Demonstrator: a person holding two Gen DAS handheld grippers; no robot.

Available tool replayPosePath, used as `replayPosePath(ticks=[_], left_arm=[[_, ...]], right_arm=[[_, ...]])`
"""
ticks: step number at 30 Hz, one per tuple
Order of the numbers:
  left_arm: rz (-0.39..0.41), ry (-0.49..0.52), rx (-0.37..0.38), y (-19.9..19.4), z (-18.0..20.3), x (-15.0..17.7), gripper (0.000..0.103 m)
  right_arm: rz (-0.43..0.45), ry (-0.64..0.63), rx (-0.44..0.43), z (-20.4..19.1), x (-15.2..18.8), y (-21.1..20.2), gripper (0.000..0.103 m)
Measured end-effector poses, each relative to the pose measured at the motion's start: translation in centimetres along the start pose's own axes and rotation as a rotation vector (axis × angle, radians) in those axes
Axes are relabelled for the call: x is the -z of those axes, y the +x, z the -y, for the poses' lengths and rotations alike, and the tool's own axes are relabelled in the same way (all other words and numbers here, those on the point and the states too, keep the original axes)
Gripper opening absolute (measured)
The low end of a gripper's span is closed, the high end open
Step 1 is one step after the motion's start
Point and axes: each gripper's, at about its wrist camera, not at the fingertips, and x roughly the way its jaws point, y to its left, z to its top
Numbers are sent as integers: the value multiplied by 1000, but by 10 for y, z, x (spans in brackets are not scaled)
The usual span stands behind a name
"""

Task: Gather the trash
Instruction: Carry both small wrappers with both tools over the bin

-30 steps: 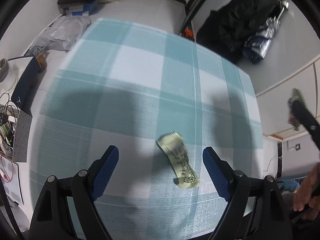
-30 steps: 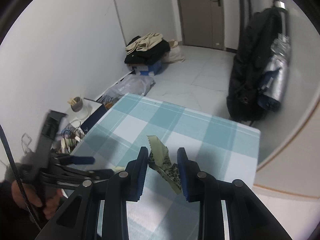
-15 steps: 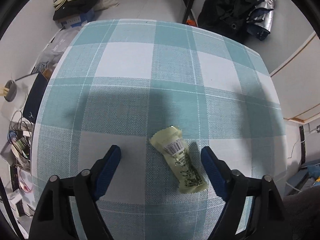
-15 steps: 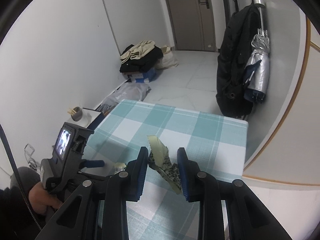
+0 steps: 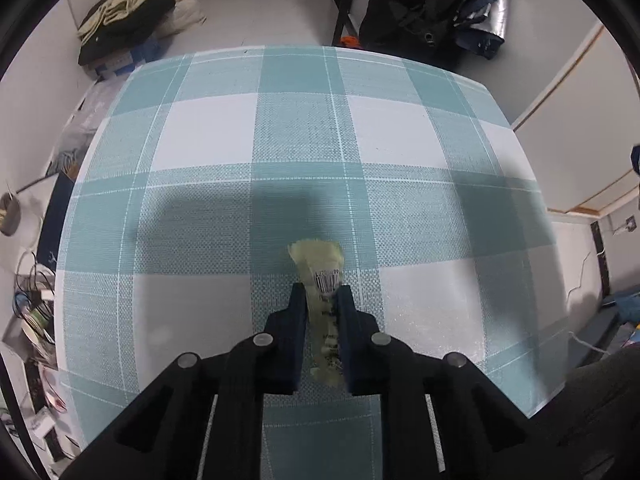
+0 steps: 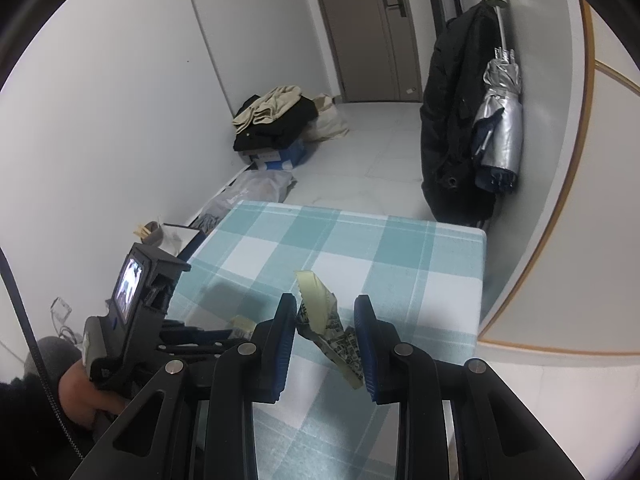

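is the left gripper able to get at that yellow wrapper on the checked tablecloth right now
Yes, it seems so: the left gripper has its fingers shut on the yellow wrapper on the checked tablecloth, nothing between.

A counter (image 6: 404,248) covered in teal-and-white check cloth is set on a pale tiled floor (image 6: 384,152). Beyond the counter, a closed door (image 6: 364,32) is seen between plain white walls (image 6: 120,112). A black coat (image 6: 452,120) and a silver umbrella (image 6: 500,128) are hung right of the door; folded clothes (image 6: 276,120) are piled left of it.
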Motion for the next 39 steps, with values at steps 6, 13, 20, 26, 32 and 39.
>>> replayPosePath(ticks=[6,13,20,26,32,39], left_arm=[[-9,-3,27,0,-2,-2,8],[16,-14,86,-11,-1,-1,7],[89,29,140,-41,13,-1,7],[163,127,177,-70,44,-10,7],[225,189,245,-102,81,-17,7],[257,285,327,-129,137,-18,7]], right_arm=[[10,21,2,2,2,-5,28],[18,45,-5,2,6,-15,28],[56,90,-13,7,7,-37,28],[130,142,-14,17,8,-77,28],[209,186,34,39,10,-127,28],[280,240,101,77,25,-181,28]])
